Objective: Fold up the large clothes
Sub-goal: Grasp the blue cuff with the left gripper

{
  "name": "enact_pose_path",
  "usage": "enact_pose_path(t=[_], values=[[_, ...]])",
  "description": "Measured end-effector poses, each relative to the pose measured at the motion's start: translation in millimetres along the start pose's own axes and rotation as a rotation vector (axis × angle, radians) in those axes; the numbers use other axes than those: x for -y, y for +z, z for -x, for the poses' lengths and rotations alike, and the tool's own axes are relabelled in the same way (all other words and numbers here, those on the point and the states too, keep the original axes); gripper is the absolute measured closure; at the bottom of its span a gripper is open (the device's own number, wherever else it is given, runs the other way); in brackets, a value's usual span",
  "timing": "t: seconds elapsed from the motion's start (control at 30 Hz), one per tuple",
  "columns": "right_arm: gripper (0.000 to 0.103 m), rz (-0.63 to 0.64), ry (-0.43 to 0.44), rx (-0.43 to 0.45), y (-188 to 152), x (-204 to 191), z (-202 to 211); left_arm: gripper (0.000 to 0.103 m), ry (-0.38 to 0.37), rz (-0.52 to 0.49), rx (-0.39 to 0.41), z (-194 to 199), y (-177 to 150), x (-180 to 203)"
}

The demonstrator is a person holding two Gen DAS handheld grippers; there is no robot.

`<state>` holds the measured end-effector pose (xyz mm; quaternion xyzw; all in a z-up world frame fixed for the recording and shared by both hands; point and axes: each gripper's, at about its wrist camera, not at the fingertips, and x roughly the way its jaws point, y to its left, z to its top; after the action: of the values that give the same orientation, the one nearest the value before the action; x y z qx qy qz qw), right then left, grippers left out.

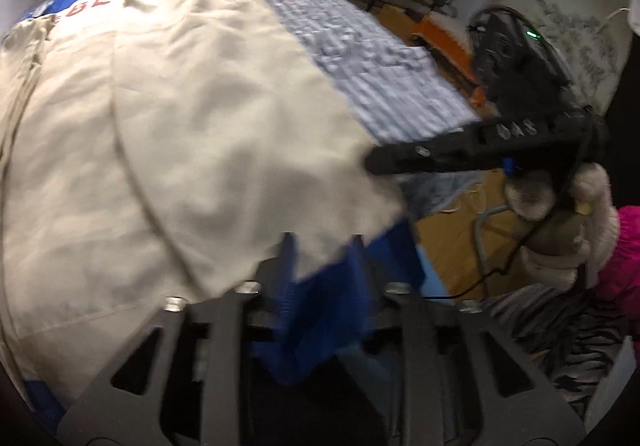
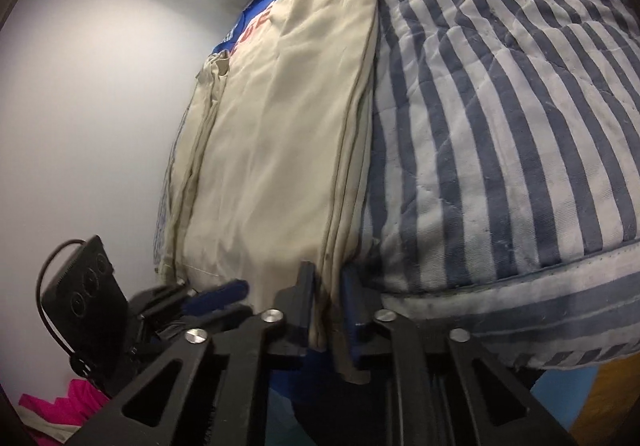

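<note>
Holding the folded edge of the large cream-coloured cloth garment with blue trim [image 2: 280,134] at the near end of the blue-and-white striped quilted bed cover [image 2: 520,106], your right gripper [image 2: 326,302] is clamping nearly shut on several stacked layers. Your left gripper [image 1: 324,246] is standing about half open over the garment's near corner, where the blue fabric is lying between its jaws without either pad visibly pressing it. The risk is building on that left side: with only one hand gripping, any pull is likely dragging the cloth askew and sliding the layers apart. The thick bundle in your right jaws is also likely creeping out if you are tugging sideways. The near edge is hanging past the bed's end, so a released corner is probably dropping toward the floor.
</note>
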<state>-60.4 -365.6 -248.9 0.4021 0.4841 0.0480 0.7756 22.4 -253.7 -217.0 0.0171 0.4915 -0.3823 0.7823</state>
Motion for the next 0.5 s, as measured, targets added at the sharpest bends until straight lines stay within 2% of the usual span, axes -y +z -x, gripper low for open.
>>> enact_pose_path(t=[0.03, 0.07, 0.1, 0.23, 0.5], values=[[0.096, -0.003, 0.014, 0.005, -0.1, -4.6, -1.4, 0.037, -0.006, -0.013, 0.013, 1.9, -0.2, 5.8], [0.096, -0.007, 0.037, 0.009, 1.1, -8.0, -0.2, 0.035, -0.011, -0.032, 0.031, 4.4, -0.4, 13.7], [0.097, -0.01, 0.068, 0.015, 2.6, -11.4, 1.7, 0.035, -0.019, -0.046, 0.036, 5.6, 0.3, 19.8], [0.097, 0.016, 0.092, 0.005, 9.4, -30.6, -5.5, 0.035, -0.032, -0.054, 0.044, 3.7, 6.6, 32.8], [0.097, 0.049, 0.118, -0.029, 23.1, -57.9, -25.8, 0.035, 0.04, -0.047, 0.057, -0.3, 13.5, 28.0]])
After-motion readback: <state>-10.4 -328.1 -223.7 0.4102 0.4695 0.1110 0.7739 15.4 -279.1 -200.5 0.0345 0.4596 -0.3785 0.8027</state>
